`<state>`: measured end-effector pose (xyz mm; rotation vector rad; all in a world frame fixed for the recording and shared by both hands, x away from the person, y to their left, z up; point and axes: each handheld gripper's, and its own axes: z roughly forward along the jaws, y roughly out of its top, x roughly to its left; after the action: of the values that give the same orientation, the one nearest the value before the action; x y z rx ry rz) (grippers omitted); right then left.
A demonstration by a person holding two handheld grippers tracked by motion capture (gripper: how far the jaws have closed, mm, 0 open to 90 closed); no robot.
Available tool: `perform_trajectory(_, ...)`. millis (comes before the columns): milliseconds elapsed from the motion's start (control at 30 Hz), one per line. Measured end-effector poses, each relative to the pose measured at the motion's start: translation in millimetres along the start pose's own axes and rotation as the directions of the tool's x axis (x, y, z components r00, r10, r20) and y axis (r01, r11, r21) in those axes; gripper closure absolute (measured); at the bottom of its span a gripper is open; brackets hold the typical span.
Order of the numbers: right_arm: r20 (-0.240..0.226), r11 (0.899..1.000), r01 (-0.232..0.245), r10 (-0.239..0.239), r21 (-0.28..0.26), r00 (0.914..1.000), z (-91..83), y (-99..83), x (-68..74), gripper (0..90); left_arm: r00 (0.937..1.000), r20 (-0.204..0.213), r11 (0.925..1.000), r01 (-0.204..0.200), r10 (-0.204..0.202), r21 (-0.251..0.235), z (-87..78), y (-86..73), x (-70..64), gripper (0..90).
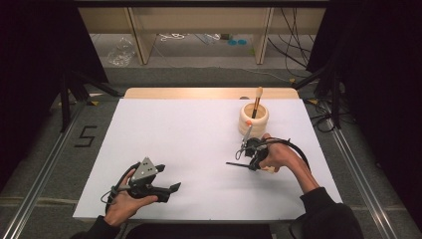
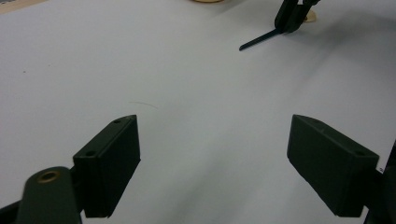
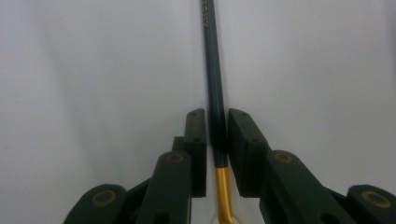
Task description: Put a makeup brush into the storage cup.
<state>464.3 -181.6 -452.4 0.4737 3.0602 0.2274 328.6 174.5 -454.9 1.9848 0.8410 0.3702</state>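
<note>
My right gripper (image 1: 250, 155) hovers just in front of a round wooden holder (image 1: 253, 119) at the table's right. It is shut on a slim dark brush handle (image 3: 212, 70) with a gold ferrule (image 3: 222, 186); the handle pokes out leftward (image 1: 234, 164) over the white tabletop (image 1: 189, 134). Another brush with a pale handle (image 1: 257, 102) stands in the holder. My left gripper (image 1: 167, 178) rests near the front left, open, with nothing between its jaws (image 2: 215, 158). From there the right gripper (image 2: 292, 14) and its held handle (image 2: 259, 39) appear far off.
The white sheet covers a wooden table whose back edge (image 1: 209, 92) shows. Floor rails, cables (image 1: 293, 59) and tripod legs surround the table. A wide stretch of bare sheet lies between the two grippers.
</note>
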Motion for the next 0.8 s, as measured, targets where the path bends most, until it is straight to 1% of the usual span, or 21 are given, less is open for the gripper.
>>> perform_trajectory(33, 0.012, 1.0, 0.022, -0.022, 0.015, 0.9997, -0.3, 0.3, -1.6, 79.4, 1.0, 0.001, 1.0, 0.001, -0.001, -0.001, -0.1, 0.0, 0.0, 16.9)
perform_trajectory(133, 0.0, 1.0, 0.026, -0.026, 0.017, 0.9997, -0.1, 0.5, -2.1, 81.4, 1.0, 0.0, 1.0, 0.0, 0.0, -0.005, -1.3, 0.3, 0.9, 16.9)
perform_trajectory(167, -0.006, 0.999, 0.032, -0.032, 0.014, 0.9995, 0.0, 0.6, -2.8, 81.7, 1.0, -0.004, 1.0, 0.006, -0.006, -0.004, -1.4, 0.2, 0.6, 16.9)
perform_trajectory(200, -0.002, 1.0, 0.017, -0.017, 0.02, 0.9999, 0.1, 1.2, -1.7, 82.3, 1.0, 0.001, 1.0, 0.004, -0.004, -0.006, -1.1, 0.2, 1.1, 16.9)
perform_trajectory(233, -0.003, 1.0, 0.014, -0.014, 0.021, 0.9999, 0.2, 1.3, -1.6, 82.5, 1.0, 0.004, 1.0, -0.003, 0.003, -0.004, -1.0, 0.3, 1.4, 16.9)
perform_trajectory(300, -0.004, 0.999, 0.004, -0.004, 0.031, 1.0, 0.0, 2.2, -1.3, 82.7, 1.0, 0.005, 1.0, -0.001, 0.001, -0.003, -1.0, 0.2, 0.8, 16.9)
perform_trajectory(367, 0.0, 0.999, 0.011, -0.011, 0.035, 0.9999, 0.3, 3.2, -1.2, 82.8, 1.0, 0.007, 1.0, -0.001, 0.001, -0.003, -0.9, 0.3, 0.8, 16.9)
perform_trajectory(400, -0.003, 0.999, 0.009, -0.008, 0.043, 1.0, 0.3, 3.9, -1.3, 82.9, 1.0, 0.006, 1.0, -0.001, 0.001, -0.004, -0.8, 0.3, 0.9, 16.9)
perform_trajectory(533, -0.002, 0.999, -0.001, 0.001, 0.047, 1.0, 0.3, 4.6, -0.9, 83.0, 1.0, -0.002, 1.0, -0.002, 0.002, -0.003, -1.4, 0.5, 0.9, 17.0)
perform_trajectory(567, -0.006, 0.999, 0.0, 0.001, 0.048, 1.0, 0.2, 4.8, -1.0, 83.1, 1.0, 0.005, 1.0, 0.002, -0.002, -0.005, -1.0, 0.3, 1.1, 17.0)
perform_trajectory(600, -0.004, 0.999, 0.009, -0.009, 0.045, 1.0, 0.3, 4.8, -1.1, 83.1, 1.0, 0.005, 1.0, -0.002, 0.002, -0.003, -1.0, 0.3, 1.1, 17.0)
perform_trajectory(667, 0.002, 0.999, 0.01, -0.01, 0.046, 0.9999, 0.2, 5.0, -0.2, 83.1, 1.0, 0.006, 1.0, -0.001, 0.001, -0.003, -0.9, 0.2, 0.9, 17.0)
perform_trajectory(767, 0.002, 0.999, 0.016, -0.016, 0.038, 0.9999, -0.6, 4.2, -0.2, 83.1, 1.0, -0.002, 1.0, 0.004, -0.004, -0.003, -1.4, 0.2, 0.7, 17.0)
perform_trajectory(800, 0.0, 0.999, 0.023, -0.023, 0.029, 0.9997, -1.3, 3.9, -0.9, 83.1, 1.0, -0.001, 1.0, -0.006, 0.006, -0.003, -1.6, 0.4, 1.7, 17.0)
